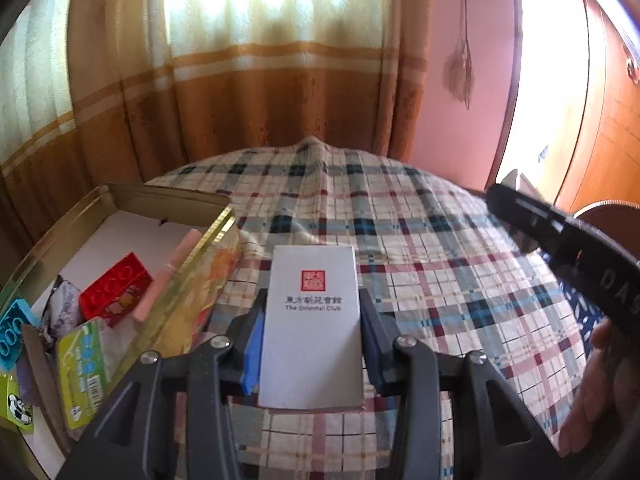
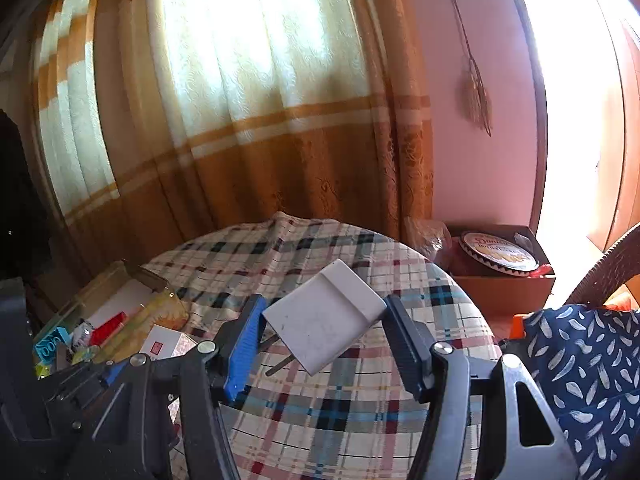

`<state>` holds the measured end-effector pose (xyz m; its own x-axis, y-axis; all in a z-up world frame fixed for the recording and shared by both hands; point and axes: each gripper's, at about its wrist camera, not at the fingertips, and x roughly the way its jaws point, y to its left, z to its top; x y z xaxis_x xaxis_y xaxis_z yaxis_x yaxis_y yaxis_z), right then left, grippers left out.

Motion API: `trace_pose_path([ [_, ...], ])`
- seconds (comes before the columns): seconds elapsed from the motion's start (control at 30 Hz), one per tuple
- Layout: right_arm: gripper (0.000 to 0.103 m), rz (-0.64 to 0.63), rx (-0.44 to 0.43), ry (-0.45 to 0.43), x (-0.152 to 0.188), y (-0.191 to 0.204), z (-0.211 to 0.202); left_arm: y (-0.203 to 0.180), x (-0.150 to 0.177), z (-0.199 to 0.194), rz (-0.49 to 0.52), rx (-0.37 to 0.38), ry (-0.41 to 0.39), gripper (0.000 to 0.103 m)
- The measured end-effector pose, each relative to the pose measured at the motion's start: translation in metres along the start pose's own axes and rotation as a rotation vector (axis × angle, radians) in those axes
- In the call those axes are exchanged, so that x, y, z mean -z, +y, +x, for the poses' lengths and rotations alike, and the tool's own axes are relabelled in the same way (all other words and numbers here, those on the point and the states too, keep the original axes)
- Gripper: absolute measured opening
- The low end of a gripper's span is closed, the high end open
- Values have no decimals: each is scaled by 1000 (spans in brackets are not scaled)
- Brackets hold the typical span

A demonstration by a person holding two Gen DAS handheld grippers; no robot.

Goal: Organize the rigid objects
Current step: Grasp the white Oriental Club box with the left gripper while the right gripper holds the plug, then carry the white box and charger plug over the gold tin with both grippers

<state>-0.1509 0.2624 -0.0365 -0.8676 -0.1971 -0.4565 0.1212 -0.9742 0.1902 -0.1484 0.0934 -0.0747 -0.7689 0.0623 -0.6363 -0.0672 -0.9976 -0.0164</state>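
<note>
Centre frame on the left wrist view, my left gripper point(image 1: 312, 344) clamps one white Oriental Club box point(image 1: 313, 326) above the plaid tablecloth point(image 1: 440, 280). To place it well, I'd swing left, clear the gold tin point(image 1: 168, 196) rim, then lower it flat. Inside: one red brick point(image 1: 116, 294), one blue brick point(image 1: 14, 334). My right gripper point(image 2: 326, 330) pinches one white charger plug point(image 2: 324, 316), tilted.
</note>
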Motion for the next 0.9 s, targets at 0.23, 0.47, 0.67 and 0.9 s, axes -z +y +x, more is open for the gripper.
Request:
trace_pose_path([
  [0.23, 62, -64, -1, -17, 5, 22, -3, 20, 2, -16, -34, -19, -49, 40],
  [0.47, 62, -48, -6, -32, 5, 22, -7, 27, 5, -35, -29, -40, -114, 40],
  [0.67, 62, -79, -26, -43, 8, 35, -11, 34, 8, -44, -40, -47, -137, 40],
  [0.9, 62, -118, -45, -54, 12, 52, -16, 40, 12, -53, -47, -56, -165, 40],
])
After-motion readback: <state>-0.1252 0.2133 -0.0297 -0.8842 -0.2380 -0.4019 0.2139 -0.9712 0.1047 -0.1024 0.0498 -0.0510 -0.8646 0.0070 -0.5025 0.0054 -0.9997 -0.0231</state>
